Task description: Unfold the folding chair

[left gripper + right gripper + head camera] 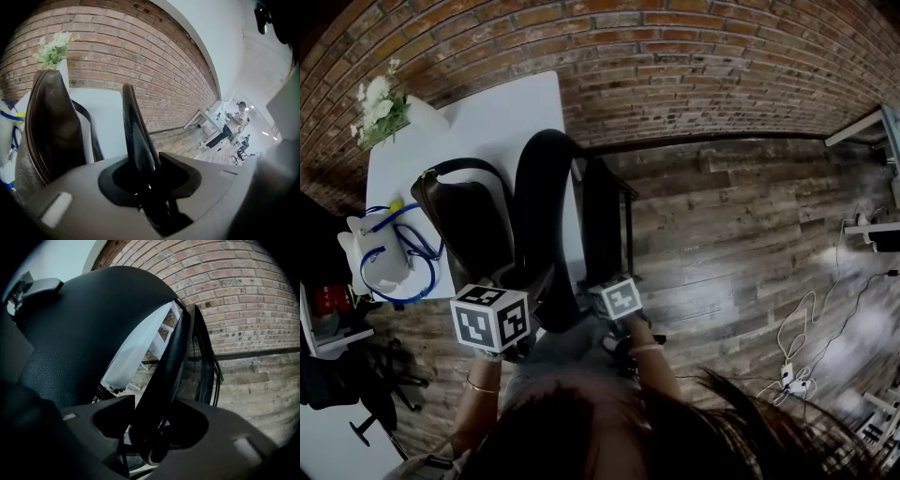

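Held the left gripper (143, 180) closed on the folding chair (546, 206), a thin black panel edge rising toward 12 o'clock from between the jaws. Noted a brown handbag (467, 225) at 10 o'clock on the white table (502, 112). Held the right gripper (157, 427) closed on another chair edge, leaning toward 1 o'clock. Stood folded, upright, just beside the table.

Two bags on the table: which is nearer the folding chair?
The dark brown handbag, right beside the chair; the white blue-strapped bag sits farther left.
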`<state>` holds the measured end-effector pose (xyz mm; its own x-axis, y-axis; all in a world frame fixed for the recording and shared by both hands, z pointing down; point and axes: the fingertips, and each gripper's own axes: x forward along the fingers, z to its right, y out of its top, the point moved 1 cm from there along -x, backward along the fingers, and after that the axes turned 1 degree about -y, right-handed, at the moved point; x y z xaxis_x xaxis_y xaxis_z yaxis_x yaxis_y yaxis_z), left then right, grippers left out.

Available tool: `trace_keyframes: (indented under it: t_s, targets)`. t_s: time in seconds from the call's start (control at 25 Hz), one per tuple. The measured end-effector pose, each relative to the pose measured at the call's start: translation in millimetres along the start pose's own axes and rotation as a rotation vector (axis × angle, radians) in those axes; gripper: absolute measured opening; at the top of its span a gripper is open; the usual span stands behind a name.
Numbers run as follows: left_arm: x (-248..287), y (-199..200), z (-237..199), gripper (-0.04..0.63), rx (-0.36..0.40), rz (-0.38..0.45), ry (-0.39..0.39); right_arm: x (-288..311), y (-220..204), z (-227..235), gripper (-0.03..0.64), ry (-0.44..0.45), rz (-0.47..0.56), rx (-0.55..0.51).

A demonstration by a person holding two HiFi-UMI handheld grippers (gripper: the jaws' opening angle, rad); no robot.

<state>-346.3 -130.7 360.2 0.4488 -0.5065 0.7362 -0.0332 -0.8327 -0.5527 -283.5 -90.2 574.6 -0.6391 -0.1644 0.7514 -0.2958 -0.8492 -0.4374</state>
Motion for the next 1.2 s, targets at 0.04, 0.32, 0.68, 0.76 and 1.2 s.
trace_keyframes:
  t_s: [0.04, 0.32, 0.68, 0.76, 1.2]
  targets:
    - [1, 0, 2, 0.127, 0.004, -0.001, -0.002, -1, 0, -1, 0.206, 0.001, -0.001, 0.011]
    - [8, 5, 27, 0.142, 0.048, -0.004, -0.016, -17, -3, 11, 0.189, -0.013, 0.008, 0.044]
    - [16, 8, 51, 0.144, 0.046, 0.011, -0.008, -34, -7, 24, 0.170, -0.039, 0.008, 0.058]
    - [20, 7, 54, 0.144, 0.042, 0.029, -0.021, -37, -7, 26, 0.169, -0.039, 0.009, 0.062]
    - [28, 12, 83, 0.161, 0.059, 0.027, -0.040, -55, -11, 44, 0.164, -0.036, 0.014, 0.094]
